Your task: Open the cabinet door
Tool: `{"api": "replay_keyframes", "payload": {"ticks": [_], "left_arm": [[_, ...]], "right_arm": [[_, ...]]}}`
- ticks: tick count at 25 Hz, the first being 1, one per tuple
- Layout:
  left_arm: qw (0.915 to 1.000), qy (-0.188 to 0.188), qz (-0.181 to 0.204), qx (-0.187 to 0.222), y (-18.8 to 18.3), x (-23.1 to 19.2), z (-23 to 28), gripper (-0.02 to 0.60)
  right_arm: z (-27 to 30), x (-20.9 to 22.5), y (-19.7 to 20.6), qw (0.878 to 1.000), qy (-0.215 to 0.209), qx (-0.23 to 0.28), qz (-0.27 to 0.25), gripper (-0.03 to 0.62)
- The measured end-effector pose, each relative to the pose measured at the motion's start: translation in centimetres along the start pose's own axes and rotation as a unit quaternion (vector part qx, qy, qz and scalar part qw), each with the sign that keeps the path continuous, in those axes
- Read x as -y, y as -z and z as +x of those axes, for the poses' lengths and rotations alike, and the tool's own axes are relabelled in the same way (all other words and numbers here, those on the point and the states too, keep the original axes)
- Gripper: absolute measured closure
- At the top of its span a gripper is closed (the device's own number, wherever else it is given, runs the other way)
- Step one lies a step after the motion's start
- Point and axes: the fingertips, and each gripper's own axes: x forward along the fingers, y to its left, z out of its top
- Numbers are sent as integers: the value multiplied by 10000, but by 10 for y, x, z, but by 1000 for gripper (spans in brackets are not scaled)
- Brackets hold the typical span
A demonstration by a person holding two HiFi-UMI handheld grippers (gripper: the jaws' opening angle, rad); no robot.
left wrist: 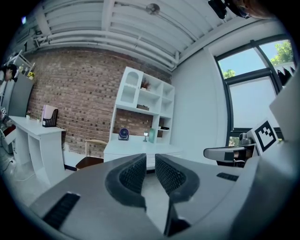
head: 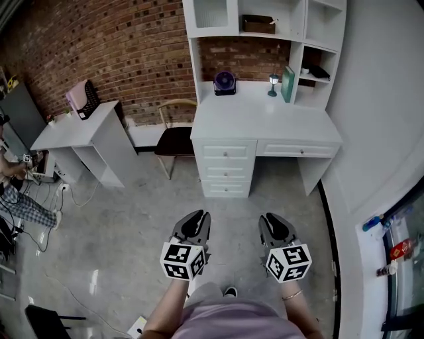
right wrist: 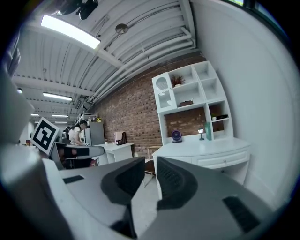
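Left gripper [head: 197,217] and right gripper [head: 273,219], jaws narrowly parted and empty, far from the cabinet door [head: 211,13] — approach first, then hook its edge.

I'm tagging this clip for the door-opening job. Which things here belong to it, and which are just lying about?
For the job:
- cabinet door
- left hand-held gripper, empty
- right hand-held gripper, empty

Lying about:
- fan
- lamp
- book
- chair
- side desk
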Motion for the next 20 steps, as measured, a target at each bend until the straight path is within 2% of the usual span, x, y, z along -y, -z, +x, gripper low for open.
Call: {"api": "replay_keyframes", "payload": {"ticks": [11, 20], "left_arm": [[10000, -66, 35, -9, -7, -15, 33, 466], [10000, -38, 30, 24, -25, -57, 105, 456]], "right_arm": [[30, 21, -6, 10000, 3, -37, -4, 461], [104, 48, -24, 10000, -33, -42, -80, 439]]}}
